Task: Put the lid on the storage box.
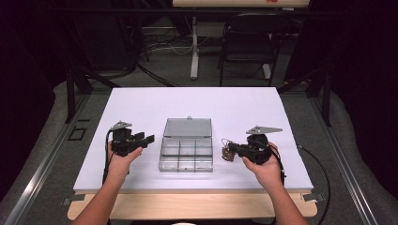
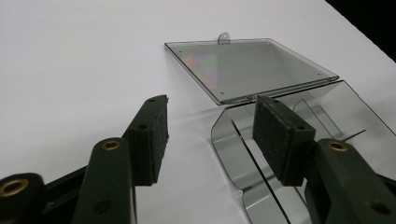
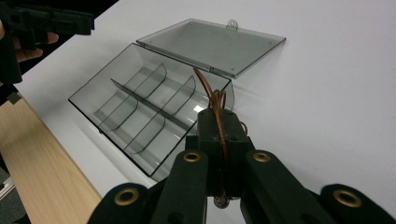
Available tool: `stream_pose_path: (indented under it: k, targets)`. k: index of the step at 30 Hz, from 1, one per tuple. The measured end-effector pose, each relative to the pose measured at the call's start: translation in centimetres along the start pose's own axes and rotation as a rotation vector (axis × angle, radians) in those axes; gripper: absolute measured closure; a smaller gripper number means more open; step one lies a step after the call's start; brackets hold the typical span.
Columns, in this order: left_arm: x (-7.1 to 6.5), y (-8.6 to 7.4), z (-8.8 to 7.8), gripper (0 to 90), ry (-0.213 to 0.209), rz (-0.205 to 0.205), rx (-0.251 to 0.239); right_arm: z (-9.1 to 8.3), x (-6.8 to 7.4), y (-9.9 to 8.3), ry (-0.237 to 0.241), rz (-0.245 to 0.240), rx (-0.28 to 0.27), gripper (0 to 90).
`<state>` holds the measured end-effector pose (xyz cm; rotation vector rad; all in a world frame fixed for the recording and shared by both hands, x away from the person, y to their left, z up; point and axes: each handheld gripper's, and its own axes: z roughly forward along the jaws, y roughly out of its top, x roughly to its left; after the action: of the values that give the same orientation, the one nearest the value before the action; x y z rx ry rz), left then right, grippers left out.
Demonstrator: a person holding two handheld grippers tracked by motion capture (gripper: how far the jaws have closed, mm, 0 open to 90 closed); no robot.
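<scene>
On a white table, seen from above, we find two forearms reaching in from the near edge, each hand gripping a black two-jaw tool. Between them sits a clear plastic compartment box, its lid swung flat on the table beyond it, with dividers splitting the tray into small cells. Our left gripper is held level just to the left of the box, pointing toward it, the hand wrapped under its body and the wrist straight. In the left gripper view its fingers stand spread wide apart, with nothing between them; one pad hangs over bare table and the other over the box's near corner, and we cannot tell whether that pad touches the wall. Our right gripper sits just to the right of the box, angled toward it, the hand cupping it from below. In the right gripper view its fingers are pressed together, pinching a tangle of thin copper-coloured wire; loops of the wire rise above the tips, in front of the box's hinge edge. From above, the bundle hangs just beside the box's right wall, apart from it.
</scene>
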<state>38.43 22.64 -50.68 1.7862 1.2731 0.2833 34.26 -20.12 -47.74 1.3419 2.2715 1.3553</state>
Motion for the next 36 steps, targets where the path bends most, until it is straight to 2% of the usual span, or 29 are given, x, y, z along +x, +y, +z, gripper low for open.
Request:
stream_pose_path:
  k: [14,23,25,36]
  targets:
    - [-0.1,-0.1,0.0,45.8,0.005,0.000,-0.005,0.4,1.0,2.6,0.012,-0.047,-0.006,89.9]
    - [-0.1,-0.1,0.0,45.8,0.003,-0.001,-0.004,1.0,1.8,3.4,0.022,-0.065,-0.004,89.9]
    - [-0.1,-0.1,0.0,45.8,0.000,0.000,-0.004,1.1,2.1,3.6,0.029,-0.082,0.003,89.8]
    - [-0.1,-0.1,0.1,45.8,0.001,0.004,-0.004,1.9,3.4,4.1,0.059,-0.096,-0.007,89.9]
